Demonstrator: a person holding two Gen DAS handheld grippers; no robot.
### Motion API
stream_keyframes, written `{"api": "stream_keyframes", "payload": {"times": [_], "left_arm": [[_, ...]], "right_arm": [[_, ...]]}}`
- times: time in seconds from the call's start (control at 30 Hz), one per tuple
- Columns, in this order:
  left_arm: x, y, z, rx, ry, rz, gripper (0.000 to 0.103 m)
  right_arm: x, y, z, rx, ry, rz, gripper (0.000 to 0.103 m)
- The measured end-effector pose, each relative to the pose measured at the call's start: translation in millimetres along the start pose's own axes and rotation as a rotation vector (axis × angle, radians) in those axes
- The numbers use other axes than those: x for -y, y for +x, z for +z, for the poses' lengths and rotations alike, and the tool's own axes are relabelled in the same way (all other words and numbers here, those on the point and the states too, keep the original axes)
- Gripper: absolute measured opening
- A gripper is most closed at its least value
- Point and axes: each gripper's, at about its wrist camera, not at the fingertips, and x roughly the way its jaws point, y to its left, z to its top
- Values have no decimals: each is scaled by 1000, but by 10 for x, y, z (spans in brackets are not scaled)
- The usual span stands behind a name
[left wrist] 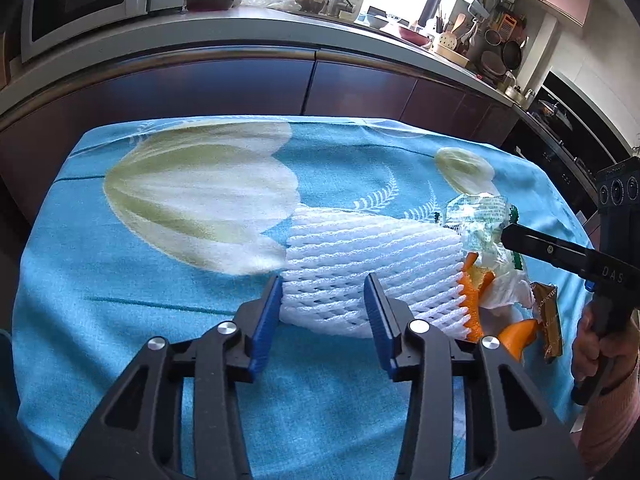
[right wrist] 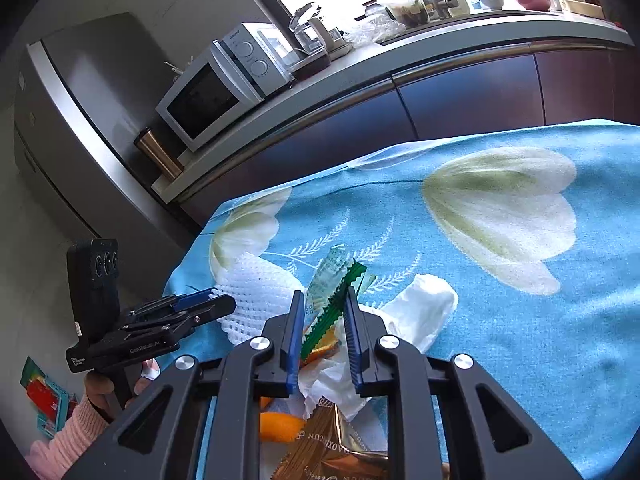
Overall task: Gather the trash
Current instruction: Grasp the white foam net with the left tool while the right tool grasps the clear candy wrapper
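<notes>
1. The left gripper [left wrist: 324, 300], low centre of its view, is pinched on the white foam mesh fruit sleeve [left wrist: 360, 268] lying on the blue tulip-print tablecloth [left wrist: 120, 320], apparently to lift it as trash.
2. The right gripper [right wrist: 322, 316], narrowly parted, straddles the green-edged clear plastic wrapper [right wrist: 332, 284] atop orange peel [right wrist: 280, 426] and white tissue [right wrist: 420, 308]; I cannot tell whether its pads grip.

White foam fruit net [left wrist: 360, 276]: lying on its side on the blue flowered cloth, open mesh, near end squeezed between blue jaws. Green-and-clear plastic wrapper [right wrist: 334, 300]: crumpled, zigzag edge, standing up between the other pair of jaws. Orange peel [left wrist: 474, 304]: several curled pieces just beside the net's far end. White crumpled tissue [right wrist: 424, 312]: touching the peel heap. Gold-brown snack wrapper [right wrist: 336, 444]: flat, at the heap's near edge.
</notes>
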Motion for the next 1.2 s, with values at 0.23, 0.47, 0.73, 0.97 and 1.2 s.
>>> {"api": "stream_keyframes", "payload": {"times": [0.23,0.47,0.73,0.97,1.2], "left_arm": [[-49,-176,-117,30,-49,-16,18],[-56,-487,-310,78,-70,-64,19],[-37,-617,-557,74,-59,-74,30],[-148,-712,-730,88,-106,-52,11],[-164,-1008,-883,139,-113,-38,11]], "right_arm": [[-64,-72,-5,27,-25,4,18],[-181,-117,-24,39,-59,27,18],[-407,-21,-95,11,-111,58,17],[-549,52,-153,-13,-142,78,3],[-620,36,-170,-2,-160,60,5]]}}
